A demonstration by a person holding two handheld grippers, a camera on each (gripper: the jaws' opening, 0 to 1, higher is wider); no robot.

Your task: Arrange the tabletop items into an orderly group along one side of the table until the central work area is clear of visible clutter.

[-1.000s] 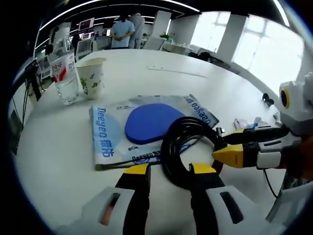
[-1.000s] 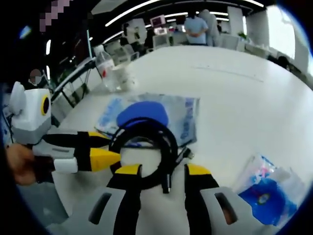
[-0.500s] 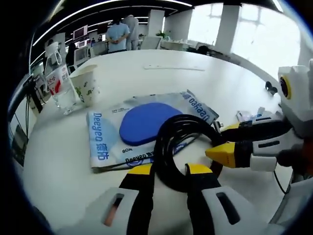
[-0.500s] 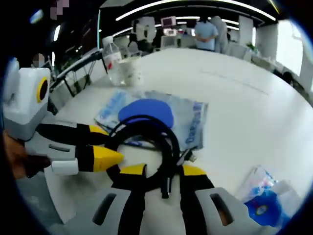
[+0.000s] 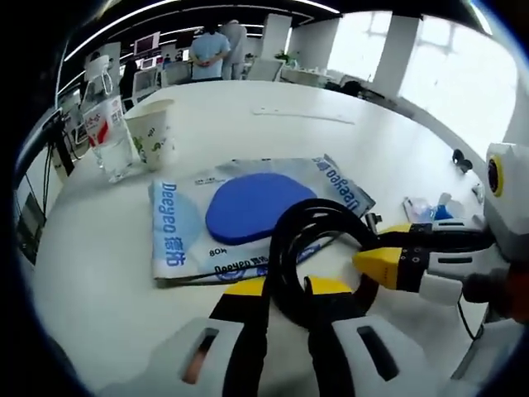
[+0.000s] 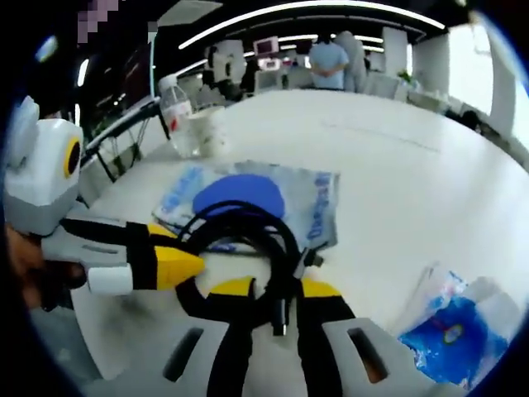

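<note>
A coiled black cable [image 5: 307, 248] lies on the white counter [image 5: 273, 141], overlapping the near edge of a clear packet [image 5: 248, 217] that contains a blue disc [image 5: 252, 203]. The left hand-held gripper [image 5: 285, 289] and the right hand-held gripper [image 6: 266, 289] each clamp the coil. Beyond the packet stand a paper cup [image 5: 154, 132] and a bottle [image 5: 106, 124], contents unclear.

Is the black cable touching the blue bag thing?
Touching. In the left gripper view the coiled black cable overlaps the packaged blue pad, lying on its near edge.
</note>
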